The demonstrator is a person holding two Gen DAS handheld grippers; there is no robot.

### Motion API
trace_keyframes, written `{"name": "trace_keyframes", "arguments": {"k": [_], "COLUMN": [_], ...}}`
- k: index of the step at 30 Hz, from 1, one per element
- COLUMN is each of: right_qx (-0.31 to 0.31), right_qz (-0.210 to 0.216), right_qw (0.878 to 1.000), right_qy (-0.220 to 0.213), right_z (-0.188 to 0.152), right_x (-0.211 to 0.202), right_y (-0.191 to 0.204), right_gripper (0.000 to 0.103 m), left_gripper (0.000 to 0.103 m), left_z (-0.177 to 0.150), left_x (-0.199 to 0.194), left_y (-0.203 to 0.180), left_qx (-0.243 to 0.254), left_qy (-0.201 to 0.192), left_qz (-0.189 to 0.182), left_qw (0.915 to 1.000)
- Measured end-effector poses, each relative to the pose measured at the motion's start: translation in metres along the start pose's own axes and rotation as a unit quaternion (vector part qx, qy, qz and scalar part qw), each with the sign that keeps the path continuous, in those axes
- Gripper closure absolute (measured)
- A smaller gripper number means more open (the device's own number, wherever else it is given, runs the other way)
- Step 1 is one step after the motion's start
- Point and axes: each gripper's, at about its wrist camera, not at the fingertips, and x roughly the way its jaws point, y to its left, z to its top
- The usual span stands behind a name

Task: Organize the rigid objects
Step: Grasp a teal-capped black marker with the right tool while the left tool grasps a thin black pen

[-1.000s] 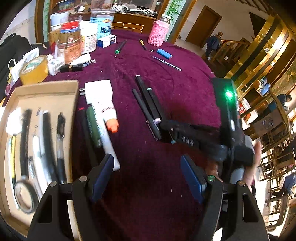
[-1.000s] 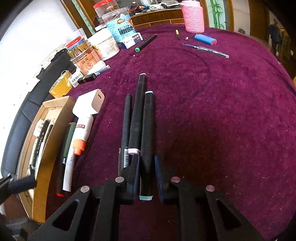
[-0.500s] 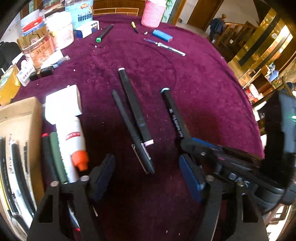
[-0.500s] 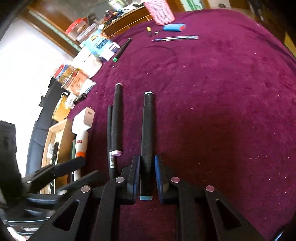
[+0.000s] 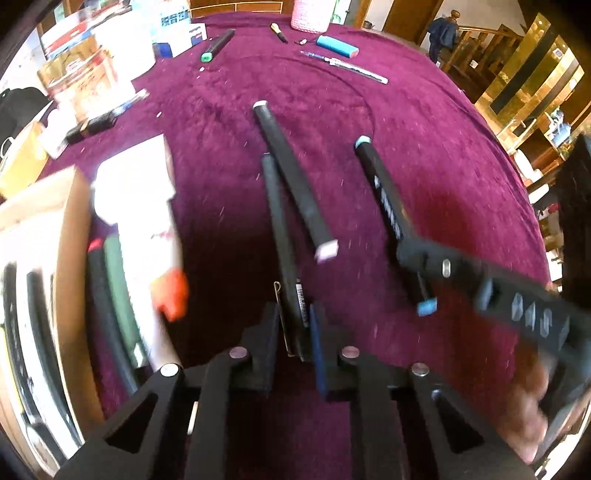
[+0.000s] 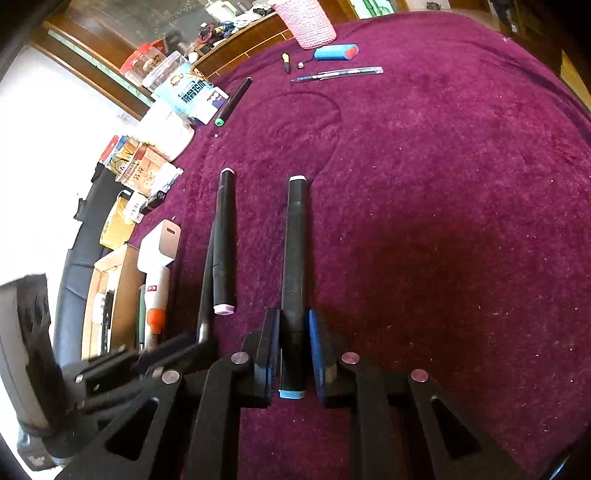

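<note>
1. Maroon tablecloth [image 6: 443, 221] – fills both views, runs out ahead of both sets of jaws.
2. Cardboard box [image 5: 70, 258] – far left of the left jaws, pens lying in it; blurred.
3. White glue tube with orange cap [image 5: 147, 229] – left of the left jaws, just beside the box, dark pens between the two.
4. Left gripper [image 5: 293, 332] – jaws closing on the thin black pen [image 5: 280, 236], clip end between the pads; whether the pads press yet I cannot tell.
5. Right gripper [image 6: 293, 347] – jaws narrow, clamped on the blue-capped black marker [image 6: 293, 258], blue cap poking out behind the pads, shaft pointing straight ahead.
6. Pink-capped black marker [image 6: 224, 243] – left of the right jaws, touching the thin pen, well apart from the gripped marker.
7. Far ahead of the jaws – green-tipped marker [image 6: 233, 101], clear ballpoint [image 6: 340, 74], blue lighter [image 6: 336, 51], pink knit holder [image 6: 306, 22].
</note>
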Motion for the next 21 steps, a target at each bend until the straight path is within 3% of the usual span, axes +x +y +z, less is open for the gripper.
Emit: {"name": "trace_keyframes", "arguments": {"k": [5, 6, 7, 9, 14, 16, 21], "right_qx": [-0.003, -0.006, -0.009, -0.015, -0.011, -0.01, -0.009], "right_qz": [-0.002, -0.004, -0.006, -0.008, -0.005, -0.003, -0.002], "right_qw": [1.0, 1.0, 1.0, 1.0, 1.0, 1.0, 1.0], "right_qy": [-0.001, -0.001, -0.001, -0.002, -0.005, -0.005, -0.005], "right_z": [0.0, 0.0, 0.0, 0.0, -0.001, -0.001, 0.0], "right_x": [0.001, 0.001, 0.001, 0.001, 0.001, 0.001, 0.001], "right_y": [0.001, 0.001, 0.002, 0.004, 0.004, 0.004, 0.003], "right_gripper": [0.088, 0.088, 0.087, 0.086, 0.086, 0.086, 0.086], "left_gripper": [0.088, 0.079, 0.062, 0.054, 0.056, 0.068, 0.083], "left_z": [-0.032, -0.035, -0.035, -0.03, -0.006, 0.005, 0.016], "left_x": [-0.013, -0.015, -0.016, -0.022, -0.015, -0.003, 0.008], "left_y": [0.007, 0.008, 0.008, 0.008, 0.004, 0.001, 0.0], "left_qx": [0.002, 0.001, 0.001, 0.001, 0.004, 0.012, 0.013], "left_qy": [0.006, 0.009, 0.009, -0.013, -0.024, -0.018, -0.024], "left_qz": [-0.003, -0.008, -0.009, -0.005, -0.003, -0.001, 0.021], "left_qw": [1.0, 0.9999, 0.9999, 0.9999, 0.9997, 0.9998, 0.9994]}}
